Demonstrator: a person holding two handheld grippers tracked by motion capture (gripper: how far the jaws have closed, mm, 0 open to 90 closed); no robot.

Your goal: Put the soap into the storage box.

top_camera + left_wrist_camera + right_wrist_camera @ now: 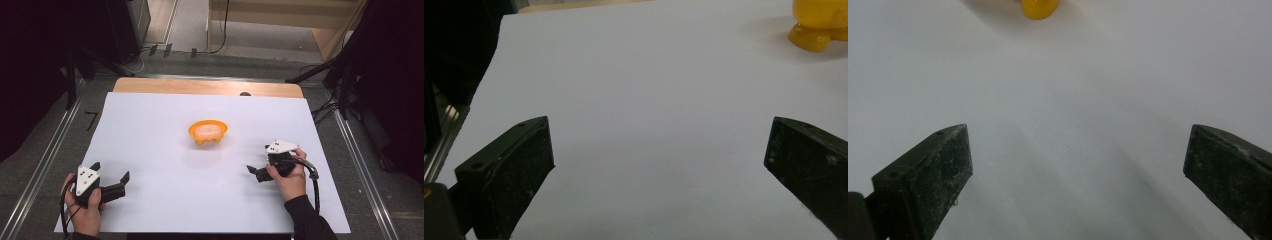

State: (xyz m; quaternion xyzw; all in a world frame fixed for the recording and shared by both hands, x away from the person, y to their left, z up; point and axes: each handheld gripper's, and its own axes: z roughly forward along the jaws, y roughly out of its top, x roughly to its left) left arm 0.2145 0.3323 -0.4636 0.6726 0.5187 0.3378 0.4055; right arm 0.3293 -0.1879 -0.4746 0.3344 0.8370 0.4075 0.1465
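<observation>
An orange bowl (207,132) on small feet stands in the middle of the white sheet (165,200), with something pale inside it. My left gripper (110,171) rests low at the near left, held by a hand, open with nothing between its jaws. My right gripper (258,159) sits at the near right, also open and holding nothing. In the left gripper view the gripper (659,145) has its jaws spread wide over bare sheet, and the bowl (819,20) lies far off at the top right. Past the wide-spread right gripper (1078,150), a foot of the bowl (1039,7) peeks in at the top.
The white sheet covers a wooden table (207,86) whose far edge shows bare. Metal rails (42,160) run along both sides. Dark stands and cables (340,75) crowd the floor at the far right and left.
</observation>
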